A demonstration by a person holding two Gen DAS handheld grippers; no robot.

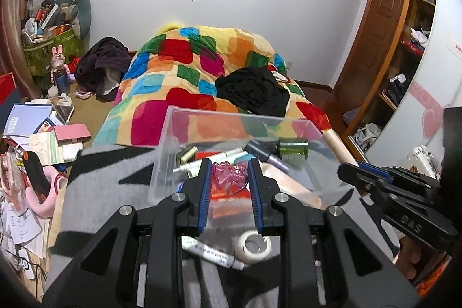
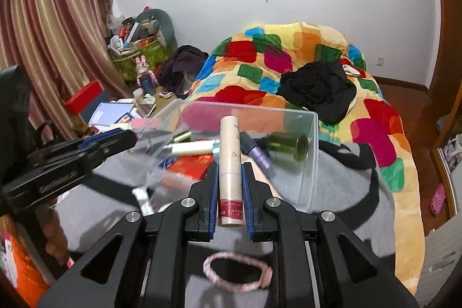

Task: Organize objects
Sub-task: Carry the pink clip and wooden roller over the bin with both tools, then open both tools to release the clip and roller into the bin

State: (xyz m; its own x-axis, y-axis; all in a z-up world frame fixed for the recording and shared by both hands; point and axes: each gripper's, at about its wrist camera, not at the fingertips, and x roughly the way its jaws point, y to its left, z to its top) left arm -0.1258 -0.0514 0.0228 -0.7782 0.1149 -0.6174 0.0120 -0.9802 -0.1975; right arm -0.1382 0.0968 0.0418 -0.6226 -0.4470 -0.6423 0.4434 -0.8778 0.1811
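Clear plastic forms the open box [image 1: 202, 134] that sits on a grey and black blanket [image 1: 109, 178] at the near end of the bed, with a patchwork quilt [image 1: 184, 59] of red, green, blue and orange heaped behind it. Going left to right in the left wrist view: books and papers [image 1: 43, 132] lie scattered on the floor beside the bed, then comes the left gripper [image 1: 228, 172], its blue-padded jaws closed on a pink translucent trinket [image 1: 229, 173] and held over the box's near edge. Below it on the blanket lie a white marker [image 1: 213, 251] and, just beside it, a roll of white tape [image 1: 255, 246]. Inside the box rest a pale tube [image 1: 208, 160], a purple-handled item [image 1: 268, 159] and a green glass bottle [image 1: 293, 149] on its side. Further right the right gripper [image 1: 350, 168] shows from the side. In the right wrist view, that gripper [image 2: 229, 192] clamps a beige cylindrical tube [image 2: 230, 163] with a pink band, upright between the pads, its top reaching over the box [image 2: 311, 152]. A pink braided hair tie [image 2: 238, 270] lies on the blanket beneath it.
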